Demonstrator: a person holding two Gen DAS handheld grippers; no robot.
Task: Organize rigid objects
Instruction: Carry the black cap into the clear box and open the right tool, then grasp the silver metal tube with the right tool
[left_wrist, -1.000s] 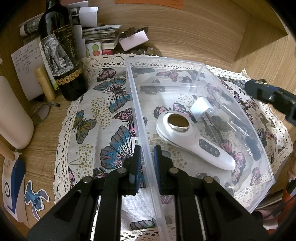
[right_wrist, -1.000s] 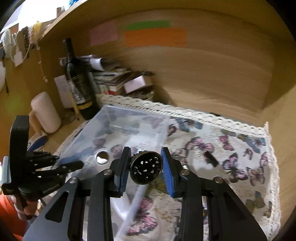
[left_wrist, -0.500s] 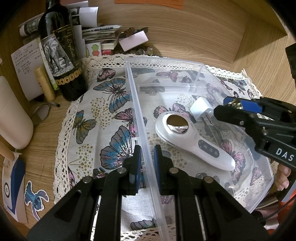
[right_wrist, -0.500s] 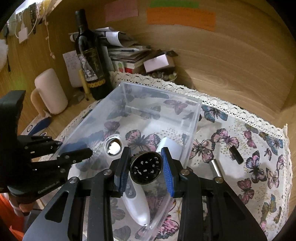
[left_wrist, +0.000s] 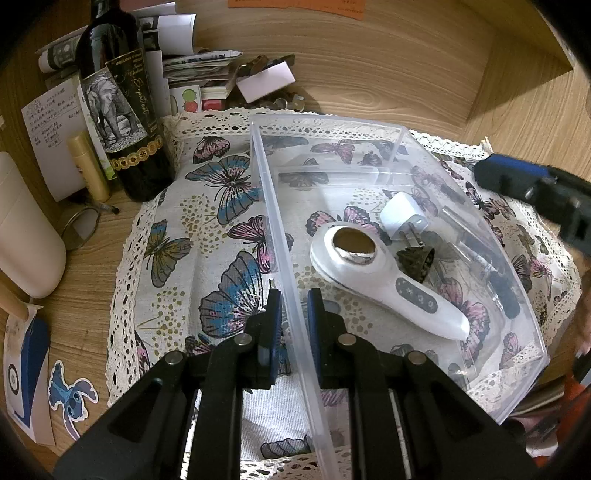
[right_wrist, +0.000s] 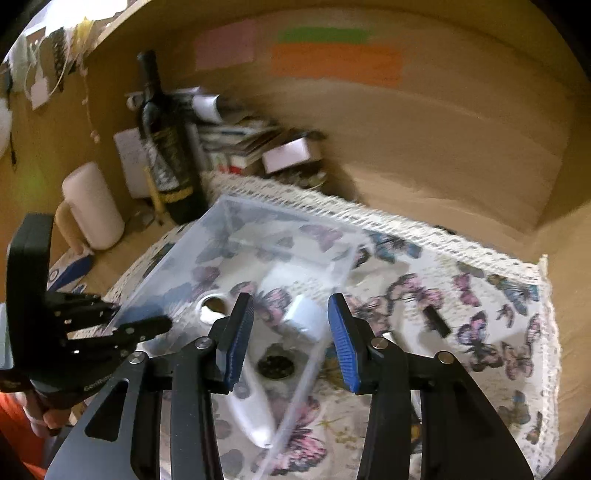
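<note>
Left gripper (left_wrist: 293, 325) fingers clamped on the near wall of the clear bin (left_wrist: 369, 127). Right gripper (right_wrist: 291, 332) fingers apart and empty above the bin. The dark round grinder (left_wrist: 415, 260), held half a second ago, now lies inside, apparently touching the white handheld device (left_wrist: 388, 280). Best practice: withdraw straight up, then fetch the small black piece (right_wrist: 436, 321) beside the bin.

Warm, dim indoor light is seen in both views. The left wrist view is rendered sharp, with glare on the clear bin (left_wrist: 388, 127). The right wrist view is smeared by motion blur; the wine bottle (right_wrist: 168, 147) is possibly doubled. Edges are bowed and vignetted.
</note>
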